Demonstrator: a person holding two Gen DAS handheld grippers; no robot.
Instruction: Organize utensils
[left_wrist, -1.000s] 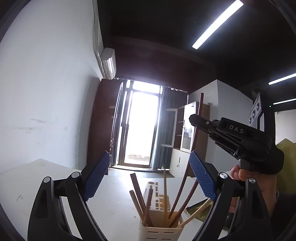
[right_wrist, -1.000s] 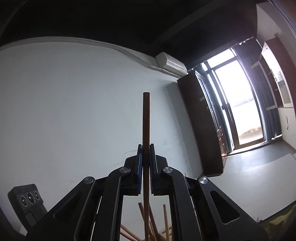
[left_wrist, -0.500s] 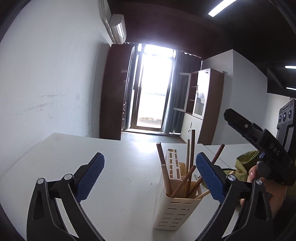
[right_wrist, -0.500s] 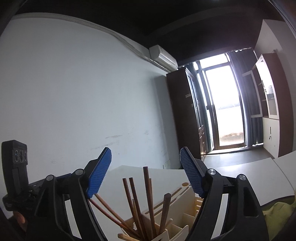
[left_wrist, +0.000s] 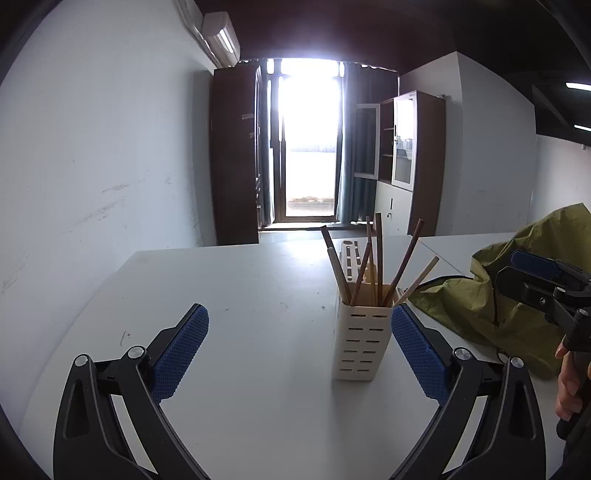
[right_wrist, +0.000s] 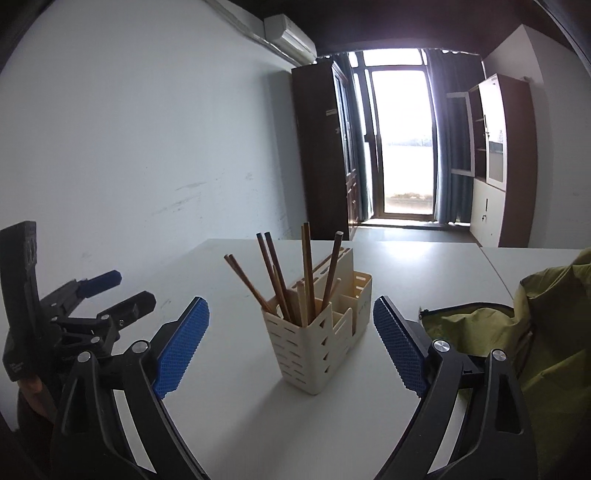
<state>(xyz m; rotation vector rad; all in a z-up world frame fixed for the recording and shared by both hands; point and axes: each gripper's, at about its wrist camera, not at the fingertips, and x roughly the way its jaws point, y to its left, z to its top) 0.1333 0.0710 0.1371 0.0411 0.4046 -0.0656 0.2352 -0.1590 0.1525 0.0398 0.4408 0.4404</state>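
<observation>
Opening at this moment on the right gripper (right_wrist: 291, 308), with nothing between its blue ribbed pads. Spread fully wide on the left gripper (left_wrist: 299, 314) as well, and also empty. Pointing both a little downward at the same spot, so close together that a finger of each shows at the edge of the other's view.

Just beyond the fingertips, on the white table (right_wrist: 229, 369), stands a tall, narrow, cream plastic utensil holder with slotted walls (right_wrist: 317, 350). Inside its end compartment, the one nearest to the grippers, a bundle of thin brown wooden chopsticks (right_wrist: 306, 273), fanning out and rising well above the rim. Impossible to tell whether the farther compartments hold anything. To the right, near the holder but apart from it, an olive-green cloth bag with an open zip (right_wrist: 498, 332).

Judging the risks from here:

- Catching a leaning chopstick top with an open finger while passing low over the holder. Probably enough to tip it, being tall on a small base and loaded at one end only.
- Pushing the holder across the smooth table, or over, by touching its wall with a wide pad.
- Knocking the two grippers together when reaching for the same place at once.
- Dragging the loose bag cloth against the holder when going into the bag for more utensils.
- Flicking one stick out of the bundle by disturbing another that crosses it.

Safer, probably, to approach from above and one gripper at a time.
</observation>
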